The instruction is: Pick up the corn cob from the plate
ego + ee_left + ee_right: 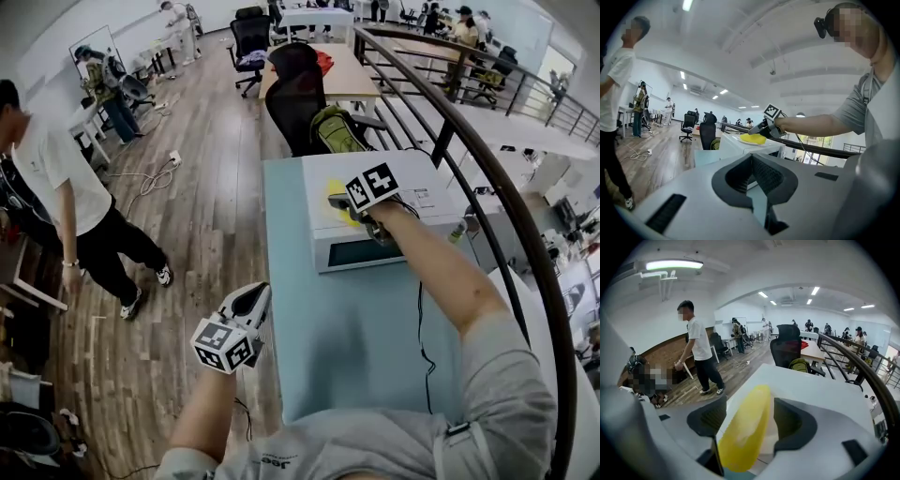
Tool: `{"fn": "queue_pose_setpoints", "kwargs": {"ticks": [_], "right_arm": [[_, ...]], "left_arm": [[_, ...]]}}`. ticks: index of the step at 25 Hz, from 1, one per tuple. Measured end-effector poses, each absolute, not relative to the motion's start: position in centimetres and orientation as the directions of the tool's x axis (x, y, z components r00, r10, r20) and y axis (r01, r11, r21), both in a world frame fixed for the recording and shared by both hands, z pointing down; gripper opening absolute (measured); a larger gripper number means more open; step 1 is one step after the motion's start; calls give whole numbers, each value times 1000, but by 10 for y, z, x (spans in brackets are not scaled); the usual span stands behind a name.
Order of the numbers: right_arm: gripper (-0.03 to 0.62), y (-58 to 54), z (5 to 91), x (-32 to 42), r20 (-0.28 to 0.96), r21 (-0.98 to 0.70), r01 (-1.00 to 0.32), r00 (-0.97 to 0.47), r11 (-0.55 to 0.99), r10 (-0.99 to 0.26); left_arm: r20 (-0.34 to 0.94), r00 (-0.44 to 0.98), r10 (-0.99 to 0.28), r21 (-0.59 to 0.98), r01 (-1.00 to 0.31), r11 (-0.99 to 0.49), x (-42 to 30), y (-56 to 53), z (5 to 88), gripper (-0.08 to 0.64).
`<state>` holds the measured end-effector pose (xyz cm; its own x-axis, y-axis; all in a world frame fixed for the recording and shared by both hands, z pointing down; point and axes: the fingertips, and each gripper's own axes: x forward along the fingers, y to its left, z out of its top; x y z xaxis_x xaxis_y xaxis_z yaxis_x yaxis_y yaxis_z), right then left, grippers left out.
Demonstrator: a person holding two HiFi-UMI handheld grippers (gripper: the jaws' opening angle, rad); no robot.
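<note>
The yellow corn cob (745, 432) lies lengthwise on a pale plate (768, 437) on top of a white microwave (422, 183). My right gripper (754, 416) is open, one jaw on each side of the cob with a slim gap on both sides. The head view shows this gripper (342, 204) reaching over the microwave's top at the cob (336, 199). From the left gripper view the cob (753, 138) shows far off. My left gripper (255, 298) hangs off the table's left edge, shut and holding nothing.
The microwave stands at the far end of a light blue table (356, 337); a black cable (420, 328) runs across it. A dark railing (487, 178) curves along the right. Black chairs (295, 94) and a green backpack (333, 131) stand beyond. A person (56, 187) stands at left.
</note>
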<state>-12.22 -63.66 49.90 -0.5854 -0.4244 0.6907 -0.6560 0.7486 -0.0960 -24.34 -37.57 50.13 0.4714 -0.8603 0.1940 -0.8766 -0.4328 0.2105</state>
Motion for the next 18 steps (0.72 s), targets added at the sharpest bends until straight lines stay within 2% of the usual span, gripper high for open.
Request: {"fn": "queue_pose_setpoints", "kwargs": {"ticks": [18], "right_arm": [[316, -645, 533, -141, 750, -215, -592, -609, 776, -257]], "left_arm": [[190, 542, -819, 235, -835, -498, -220, -435, 530, 18]]}}
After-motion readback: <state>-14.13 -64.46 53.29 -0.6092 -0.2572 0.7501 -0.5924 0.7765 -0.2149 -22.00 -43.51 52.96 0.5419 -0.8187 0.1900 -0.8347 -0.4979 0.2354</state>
